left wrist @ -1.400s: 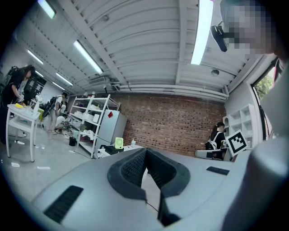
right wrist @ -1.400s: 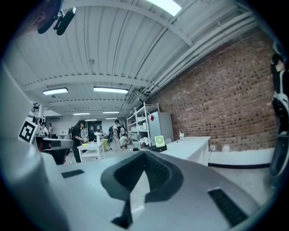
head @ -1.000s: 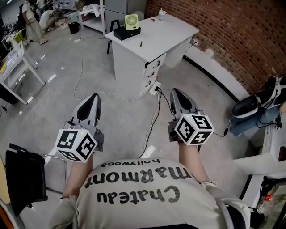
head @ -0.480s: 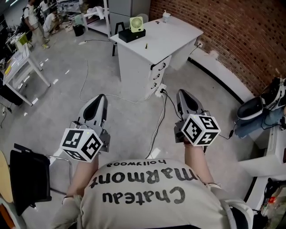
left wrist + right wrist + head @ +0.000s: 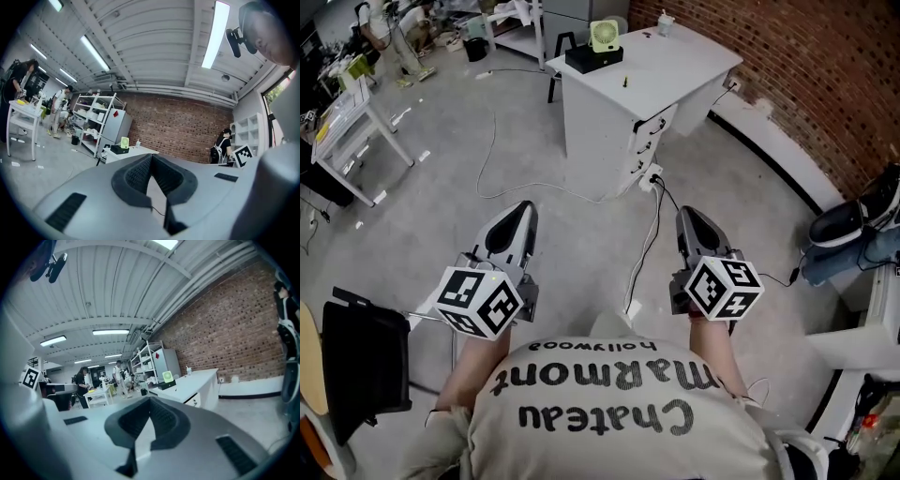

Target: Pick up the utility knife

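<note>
Head view: left gripper (image 5: 522,208) and right gripper (image 5: 687,214) are side by side with tips together, nothing held. Probable utility knife (image 5: 625,82), too small to confirm, lies on the white desk (image 5: 684,66) ahead, well apart from both.
Left gripper view: jaws closed and empty, desk beyond the tips.
Right gripper view: jaws closed and empty, desk ahead to the right.
</note>
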The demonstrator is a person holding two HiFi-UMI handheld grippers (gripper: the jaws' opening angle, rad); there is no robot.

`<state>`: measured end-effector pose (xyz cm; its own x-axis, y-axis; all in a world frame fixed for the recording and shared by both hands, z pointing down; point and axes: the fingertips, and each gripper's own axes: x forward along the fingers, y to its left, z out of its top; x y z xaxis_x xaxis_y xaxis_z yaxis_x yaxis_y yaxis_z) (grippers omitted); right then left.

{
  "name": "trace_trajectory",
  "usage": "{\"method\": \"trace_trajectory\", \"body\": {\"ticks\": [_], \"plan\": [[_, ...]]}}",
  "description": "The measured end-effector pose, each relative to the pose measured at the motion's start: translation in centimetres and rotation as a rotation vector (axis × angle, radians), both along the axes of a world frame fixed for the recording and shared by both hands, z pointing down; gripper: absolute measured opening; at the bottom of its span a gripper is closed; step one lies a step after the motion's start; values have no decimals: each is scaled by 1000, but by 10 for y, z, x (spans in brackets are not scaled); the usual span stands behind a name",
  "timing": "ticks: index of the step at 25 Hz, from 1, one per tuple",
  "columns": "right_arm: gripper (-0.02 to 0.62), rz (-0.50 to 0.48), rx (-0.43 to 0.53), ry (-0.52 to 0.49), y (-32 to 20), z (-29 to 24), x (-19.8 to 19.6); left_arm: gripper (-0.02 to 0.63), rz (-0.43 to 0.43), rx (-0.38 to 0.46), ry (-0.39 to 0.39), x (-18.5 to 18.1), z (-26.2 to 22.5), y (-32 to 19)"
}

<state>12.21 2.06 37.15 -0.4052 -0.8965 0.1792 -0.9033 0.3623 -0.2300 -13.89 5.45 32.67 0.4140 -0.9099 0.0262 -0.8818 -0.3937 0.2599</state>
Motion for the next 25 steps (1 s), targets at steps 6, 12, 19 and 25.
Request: {"method": "trace_trajectory", "body": {"ticks": [6,12,19,25], "plan": [[3,-9,-27,-1,-24,12,-9,0,-13,-20,28,-9,14,-17],[3,-42,-42,9,-82,23,-18,0,-42,-25,27,-17,21,-64],[3,-66,-35,9,-175,17,-10,0,-72,-33,23,-8,23,-147],[3,-80,-29,5,-244,11,-3,0,-83,-38,45,0,18,-213]]}}
